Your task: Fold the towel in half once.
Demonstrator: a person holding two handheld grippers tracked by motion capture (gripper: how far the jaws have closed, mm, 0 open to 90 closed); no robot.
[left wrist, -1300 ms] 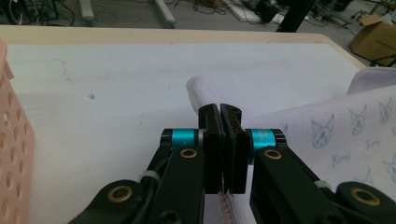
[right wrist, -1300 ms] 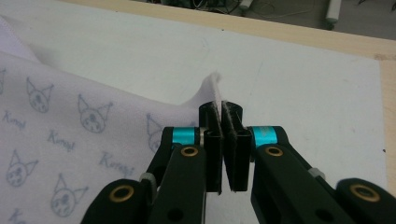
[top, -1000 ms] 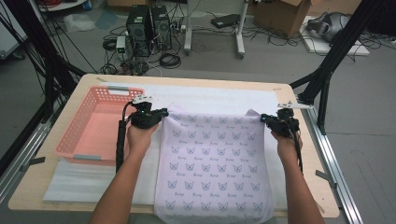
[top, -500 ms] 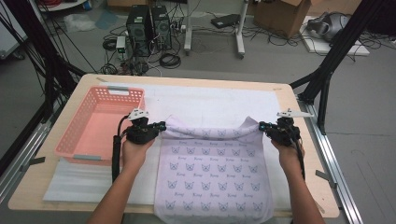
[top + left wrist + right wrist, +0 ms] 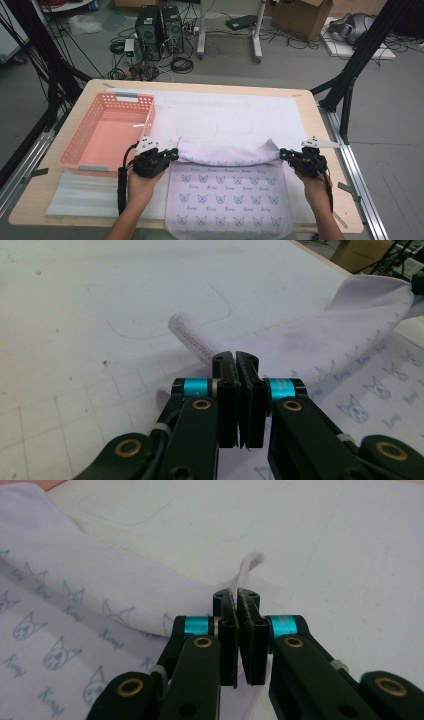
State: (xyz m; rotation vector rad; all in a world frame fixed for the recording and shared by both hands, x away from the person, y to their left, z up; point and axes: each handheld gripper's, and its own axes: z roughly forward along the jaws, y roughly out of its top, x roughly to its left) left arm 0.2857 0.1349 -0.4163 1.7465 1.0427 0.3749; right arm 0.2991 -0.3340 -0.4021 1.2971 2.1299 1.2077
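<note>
A pale lilac cloth (image 5: pixel 229 197) printed with small cat faces lies on the white mat, its far edge lifted and rolled back toward the person. My left gripper (image 5: pixel 175 153) is shut on the cloth's left far corner (image 5: pixel 192 335). My right gripper (image 5: pixel 281 154) is shut on the right far corner (image 5: pixel 248 562). The folded-over part (image 5: pixel 227 152) spans between the two grippers, its plain underside facing up. In each gripper view the jaws stand pressed together with the cloth's hem pinched between the pads.
A pink plastic basket (image 5: pixel 82 137) sits at the table's left, just beyond my left gripper. A white mat (image 5: pixel 230 112) covers the wooden table (image 5: pixel 320 130). Black frame legs (image 5: pixel 350 75) and metal rails flank the table's sides.
Both grippers have pulled the cloth's far edge toward the person, folding it back over the printed side. The fold now lies nearer the table's front.
</note>
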